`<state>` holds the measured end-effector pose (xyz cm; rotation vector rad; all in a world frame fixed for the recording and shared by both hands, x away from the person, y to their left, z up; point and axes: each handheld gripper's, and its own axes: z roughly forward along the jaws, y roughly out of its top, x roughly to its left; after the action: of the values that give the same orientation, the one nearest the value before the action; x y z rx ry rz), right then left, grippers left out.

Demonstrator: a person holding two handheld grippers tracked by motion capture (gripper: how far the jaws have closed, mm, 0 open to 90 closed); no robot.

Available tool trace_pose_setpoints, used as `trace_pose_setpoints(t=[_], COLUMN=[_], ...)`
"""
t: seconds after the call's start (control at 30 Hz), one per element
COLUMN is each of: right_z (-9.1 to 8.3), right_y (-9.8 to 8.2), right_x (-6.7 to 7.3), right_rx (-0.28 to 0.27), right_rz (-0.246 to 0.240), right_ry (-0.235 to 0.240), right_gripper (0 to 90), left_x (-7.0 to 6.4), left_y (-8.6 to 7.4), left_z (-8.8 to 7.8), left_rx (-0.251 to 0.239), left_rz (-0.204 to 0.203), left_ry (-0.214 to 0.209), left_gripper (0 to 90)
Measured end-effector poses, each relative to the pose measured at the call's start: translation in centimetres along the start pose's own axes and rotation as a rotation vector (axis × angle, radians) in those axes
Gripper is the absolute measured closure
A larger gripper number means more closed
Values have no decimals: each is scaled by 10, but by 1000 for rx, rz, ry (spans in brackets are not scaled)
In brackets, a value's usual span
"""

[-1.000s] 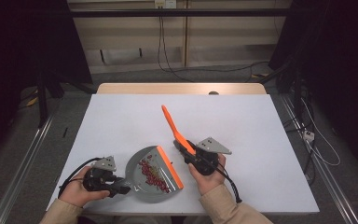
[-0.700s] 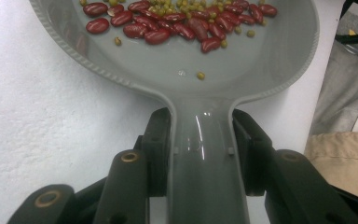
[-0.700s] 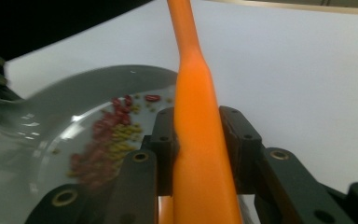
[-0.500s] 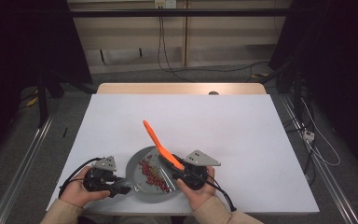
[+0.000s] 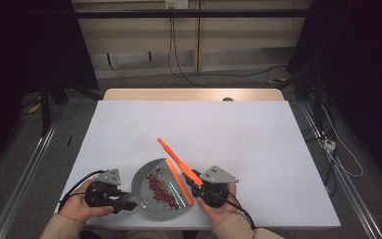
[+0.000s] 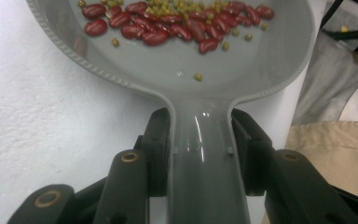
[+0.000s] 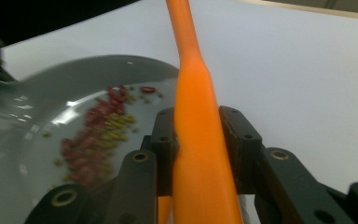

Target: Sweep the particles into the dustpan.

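A grey dustpan (image 5: 143, 178) lies near the table's front edge, with an orange strip (image 5: 181, 183) along its right edge. Red and small green beans (image 5: 160, 190) lie in it. My left gripper (image 5: 123, 201) is shut on the pan's handle (image 6: 200, 158), and the beans (image 6: 168, 23) spread across the pan ahead. My right gripper (image 5: 198, 183) is shut on a long orange tool handle (image 5: 175, 157) that slants up and to the left over the pan's right edge. The right gripper view has the orange handle (image 7: 198, 116) between the pads, with the pan (image 7: 32, 116) and beans (image 7: 98, 135) at the left. The tool's working end is hidden.
The white table top (image 5: 238, 134) stretches behind and to the right of the pan. Its front edge is just below both hands. A person's sleeve (image 6: 326, 154) shows beside the pan handle. Cables (image 5: 74, 184) trail from the grippers.
My right gripper has moved left and slightly nearer with the orange tool, whose handle now slants over the pan's right edge. The left gripper and the pan have stayed put.
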<state>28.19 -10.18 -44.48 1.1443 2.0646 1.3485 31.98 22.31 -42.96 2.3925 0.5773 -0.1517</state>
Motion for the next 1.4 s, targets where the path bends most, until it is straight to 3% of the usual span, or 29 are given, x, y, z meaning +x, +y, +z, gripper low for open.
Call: trace_pose_setpoints(t=[0.1, 0.2, 0.23, 0.4, 0.47, 0.6, 0.67, 0.77, 0.83, 0.93, 1.03, 1.1, 1.17, 1.33, 1.4], right_z=[3, 1, 0, -8, -10, -1, 7, 14, 19, 19, 14, 9, 2, -13, -16], right_y=[6, 14, 15, 18, 18, 12, 7, 8, 8, 11, 18, 21, 22, 22, 20], right_x=[4, 5, 1, -24, -34, -43, -43, -21, -8, -2, -6, -9, -20, -45, -53], right_rx=[-50, -98, -109, -138, -145, -95, -56, -35, -23, -61, -98, -114, -135, -150, -157], right_rz=[84, 68, 91, 113, 137, 84, 104, 52, 28, 75, 142, 99, 129, 111, 124], right_ry=[63, 54, 59, -8, -24, -105, -91, -29, 12, 69, 120, 83, 68, 0, -19], right_gripper=[701, 702, 701, 701, 701, 701, 702, 695, 691, 697, 700, 700, 701, 700, 700], left_x=[1, 3, 3, 3, 5, 4, 3, 5, 4, 3, 2, 1, 1, 3, 3], left_y=[1, 1, 1, 0, -1, -1, 0, -1, 0, 0, 1, 2, 2, -1, -3], left_z=[4, 3, 3, 6, 8, 8, 8, 10, 10, 11, 13, 14, 14, 18, 19], left_rx=[15, 13, 14, -22, -28, -41, -29, -41, -44, -59, -66, -55, -57, -123, -157], left_rz=[0, 10, 11, -16, -21, -25, -14, -23, -16, -5, 2, 15, 7, -18, -21], left_ry=[10, 12, 15, 43, 29, 32, 47, 29, 47, 59, 58, 80, 81, 94, 112], left_gripper=[628, 628, 628, 628, 628, 627, 627, 627, 626, 622, 621, 617, 631, 636, 637])
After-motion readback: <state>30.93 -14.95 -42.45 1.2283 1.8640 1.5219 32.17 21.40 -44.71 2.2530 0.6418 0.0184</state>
